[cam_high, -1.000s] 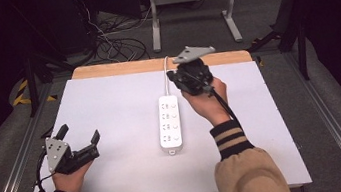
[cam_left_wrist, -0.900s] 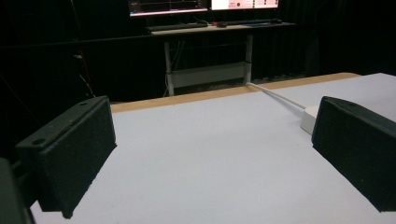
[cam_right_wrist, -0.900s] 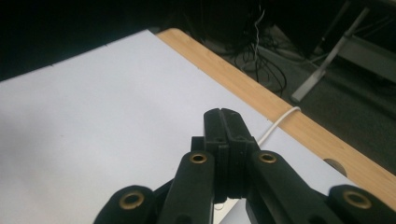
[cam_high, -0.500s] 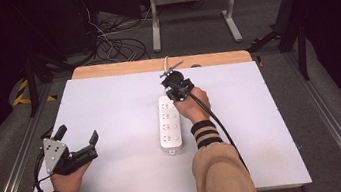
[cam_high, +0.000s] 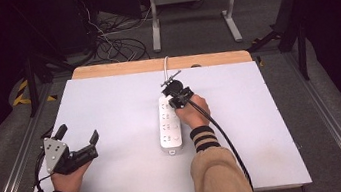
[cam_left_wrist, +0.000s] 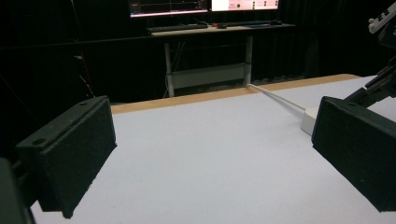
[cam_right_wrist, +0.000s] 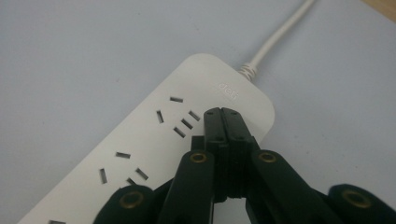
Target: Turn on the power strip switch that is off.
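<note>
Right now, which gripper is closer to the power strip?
The right gripper, jaws shut over the power strip's far end. The left gripper hovers open well off to its left.

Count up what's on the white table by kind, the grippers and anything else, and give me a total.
Grippers: 2, the left gripper with jaws apart and the right gripper with jaws shut over the strip's far end.
Power strips: 1, the white power strip with its cord.
Total: 3.
</note>
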Action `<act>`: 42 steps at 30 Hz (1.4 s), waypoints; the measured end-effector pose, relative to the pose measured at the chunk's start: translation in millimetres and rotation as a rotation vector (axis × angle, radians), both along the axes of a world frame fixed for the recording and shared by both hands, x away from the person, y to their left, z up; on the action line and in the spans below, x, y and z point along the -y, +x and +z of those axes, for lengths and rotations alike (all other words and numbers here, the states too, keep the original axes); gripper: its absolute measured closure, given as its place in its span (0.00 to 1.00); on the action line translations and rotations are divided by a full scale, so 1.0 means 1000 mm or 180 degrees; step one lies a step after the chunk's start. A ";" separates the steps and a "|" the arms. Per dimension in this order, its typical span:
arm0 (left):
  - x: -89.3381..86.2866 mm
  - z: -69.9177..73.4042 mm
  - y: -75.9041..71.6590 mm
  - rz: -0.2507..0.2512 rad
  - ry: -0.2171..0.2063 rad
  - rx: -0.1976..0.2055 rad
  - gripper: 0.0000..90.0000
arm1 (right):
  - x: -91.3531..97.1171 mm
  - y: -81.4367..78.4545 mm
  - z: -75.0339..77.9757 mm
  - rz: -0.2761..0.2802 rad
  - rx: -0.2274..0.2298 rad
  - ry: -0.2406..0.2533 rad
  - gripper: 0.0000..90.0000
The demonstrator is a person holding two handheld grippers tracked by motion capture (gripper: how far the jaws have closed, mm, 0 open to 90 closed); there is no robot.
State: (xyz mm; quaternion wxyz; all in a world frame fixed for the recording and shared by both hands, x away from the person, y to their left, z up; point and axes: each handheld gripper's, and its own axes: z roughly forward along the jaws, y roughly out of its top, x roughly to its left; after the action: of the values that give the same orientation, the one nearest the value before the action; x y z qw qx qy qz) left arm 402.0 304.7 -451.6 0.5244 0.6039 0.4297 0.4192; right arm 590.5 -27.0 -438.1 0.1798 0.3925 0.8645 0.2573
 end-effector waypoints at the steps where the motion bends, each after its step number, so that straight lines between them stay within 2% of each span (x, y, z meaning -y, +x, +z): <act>1: 0.000 0.000 0.000 0.0001 0.0000 -0.0001 0.00 | 0.000 -0.001 -0.001 -0.0003 0.0009 -0.0013 1.00; 4: 0.000 0.000 0.000 -0.0001 -0.0010 -0.0003 0.00 | -0.001 -0.003 -0.003 -0.0026 0.0066 -0.0025 1.00; 9: 0.000 0.001 -0.001 0.0001 -0.0020 0.0000 0.00 | 0.001 -0.004 -0.006 -0.0087 0.0090 0.0075 1.00; 20: 0.001 0.000 0.000 0.0000 -0.0020 -0.0003 0.00 | 0.000 -0.006 -0.007 -0.0145 0.0125 0.0073 1.00; 42: 0.002 0.000 0.000 -0.0009 0.0002 -0.0012 0.00 | 0.000 -0.005 -0.007 -0.0188 0.0060 0.0104 1.00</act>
State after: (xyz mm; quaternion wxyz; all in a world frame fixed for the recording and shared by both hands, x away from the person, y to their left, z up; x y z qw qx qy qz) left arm 402.1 302.7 -451.3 0.5239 0.6055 0.4297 0.4174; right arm 585.6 -27.2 -444.8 0.1890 0.4182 0.8465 0.2697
